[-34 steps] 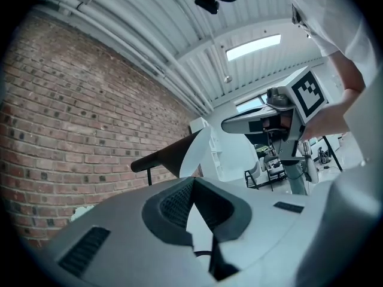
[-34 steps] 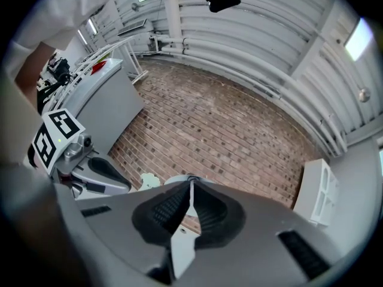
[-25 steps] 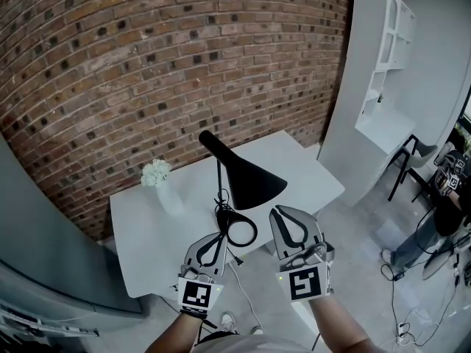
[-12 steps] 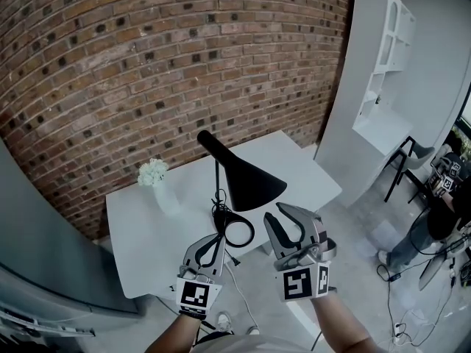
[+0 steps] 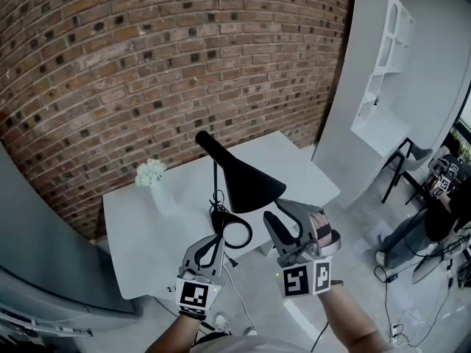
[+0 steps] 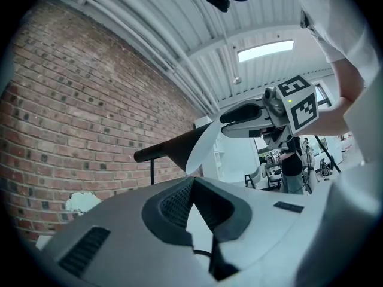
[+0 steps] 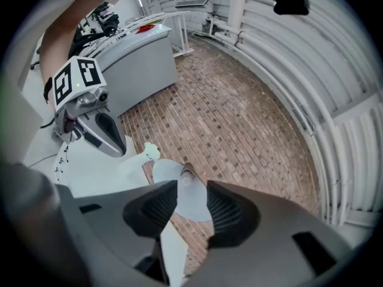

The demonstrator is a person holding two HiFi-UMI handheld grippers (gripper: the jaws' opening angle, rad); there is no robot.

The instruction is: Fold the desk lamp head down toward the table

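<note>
Opening its jaws with nothing between the pads, your right gripper (image 7: 191, 203) hovers level, just short of the black lamp head (image 5: 249, 181), which tilts on its thin stem above the white table (image 5: 140, 234). Your left gripper (image 5: 218, 237) keeps its tips together at the lamp's ring base (image 5: 251, 235), perhaps nipping it. White flowers (image 5: 150, 173) stand nearby.

A studio-like workroom: brick wall (image 5: 147, 65), white table (image 5: 140, 248), white shelf unit (image 5: 383, 57).
</note>
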